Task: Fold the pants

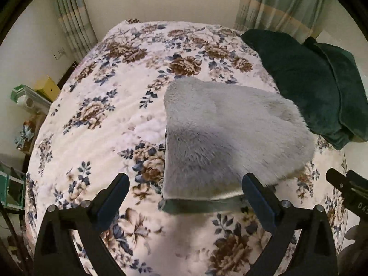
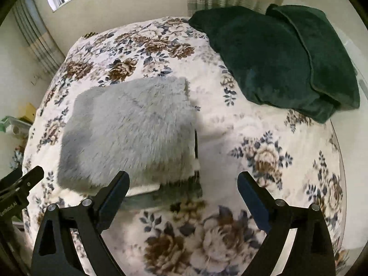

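Grey fluffy pants (image 1: 230, 135) lie folded into a compact rectangle on the floral bed cover (image 1: 110, 105), with a darker waistband edge (image 1: 202, 205) at the near side. My left gripper (image 1: 186, 184) is open and empty, just in front of the near left corner of the pants. In the right wrist view the pants (image 2: 131, 128) lie left of centre. My right gripper (image 2: 184, 181) is open and empty, at the near right corner of the pants. The other gripper shows at each view's edge (image 1: 347, 191), (image 2: 20, 184).
A dark green folded blanket (image 1: 310, 80) lies at the far right of the bed; it also shows in the right wrist view (image 2: 276, 55). Curtains (image 1: 280, 2) and a wall stand behind. Cluttered shelves (image 1: 30, 96) stand left of the bed.
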Available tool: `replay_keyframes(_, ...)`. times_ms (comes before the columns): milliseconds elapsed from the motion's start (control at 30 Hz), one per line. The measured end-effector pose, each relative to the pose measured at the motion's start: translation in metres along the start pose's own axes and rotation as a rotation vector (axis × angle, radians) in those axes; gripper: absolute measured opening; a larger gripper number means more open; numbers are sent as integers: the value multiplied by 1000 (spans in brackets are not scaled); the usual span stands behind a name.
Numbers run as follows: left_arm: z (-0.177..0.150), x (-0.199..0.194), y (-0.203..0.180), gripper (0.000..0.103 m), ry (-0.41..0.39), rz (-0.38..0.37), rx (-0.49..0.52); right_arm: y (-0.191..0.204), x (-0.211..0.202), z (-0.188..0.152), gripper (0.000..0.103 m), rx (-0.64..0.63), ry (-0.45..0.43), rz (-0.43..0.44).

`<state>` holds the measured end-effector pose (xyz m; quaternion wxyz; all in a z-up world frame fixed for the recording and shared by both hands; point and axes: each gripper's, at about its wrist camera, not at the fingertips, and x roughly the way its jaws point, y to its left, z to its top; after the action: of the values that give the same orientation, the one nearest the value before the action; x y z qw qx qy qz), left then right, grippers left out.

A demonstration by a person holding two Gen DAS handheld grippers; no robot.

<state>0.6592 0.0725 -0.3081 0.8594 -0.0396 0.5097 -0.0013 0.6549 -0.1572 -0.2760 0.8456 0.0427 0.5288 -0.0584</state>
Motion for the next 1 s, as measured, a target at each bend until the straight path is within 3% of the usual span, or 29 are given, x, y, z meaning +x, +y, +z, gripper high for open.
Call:
replay_keyframes(133,-9,-41,-4,100,-51,7,-3,0,-48,-21,97,-16,-57,-20)
replay_keyframes(400,-53,-156,-19,100,-178,20,2,-3,-184,-85,97,-55,-173,-13)
replay_keyframes(767,-162,-326,-34,100,-327,76,11,-33,-367,-208,97,-87,-297,32)
replay_keyframes(1000,-224,-410,-42,100,-409,90,18,-54,-483,-282,97,-94,-395,35)
